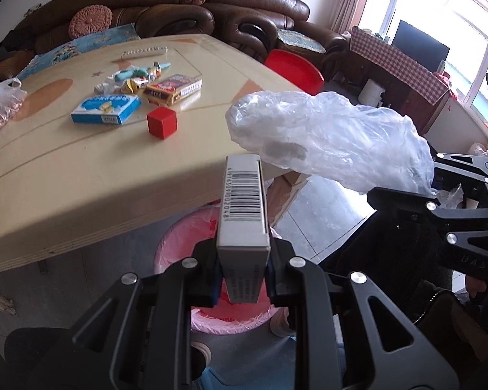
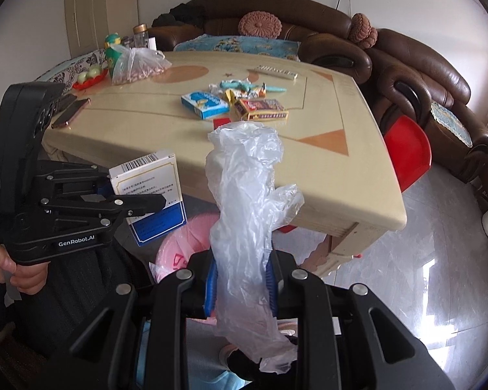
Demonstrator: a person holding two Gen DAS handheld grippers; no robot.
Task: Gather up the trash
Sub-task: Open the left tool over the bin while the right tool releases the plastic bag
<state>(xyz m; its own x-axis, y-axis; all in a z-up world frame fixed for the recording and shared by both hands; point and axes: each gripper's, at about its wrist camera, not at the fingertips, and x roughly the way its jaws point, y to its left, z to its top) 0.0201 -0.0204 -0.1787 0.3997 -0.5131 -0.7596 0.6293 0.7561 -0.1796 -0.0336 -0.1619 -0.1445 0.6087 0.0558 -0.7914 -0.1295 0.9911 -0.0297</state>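
My left gripper (image 1: 243,269) is shut on a white and blue medicine box (image 1: 244,201), held off the table's near edge above a bin lined with a pink bag (image 1: 179,247). The same box (image 2: 153,191) and gripper (image 2: 130,204) show at the left of the right wrist view. My right gripper (image 2: 242,279) is shut on a crumpled clear plastic bag (image 2: 247,201), which also shows in the left wrist view (image 1: 328,139), near the bin (image 2: 179,247). On the table lie a blue box (image 1: 105,109), a red and yellow box (image 1: 172,89), a red cube (image 1: 162,123) and wrappers (image 1: 136,79).
The beige table (image 1: 81,175) also holds a bag of nuts (image 2: 136,65), a phone (image 2: 70,113), a remote (image 2: 276,72) and a fruit plate (image 2: 89,76). A red stool (image 2: 406,149) stands at the table's right. Brown sofas (image 2: 309,22) line the far side.
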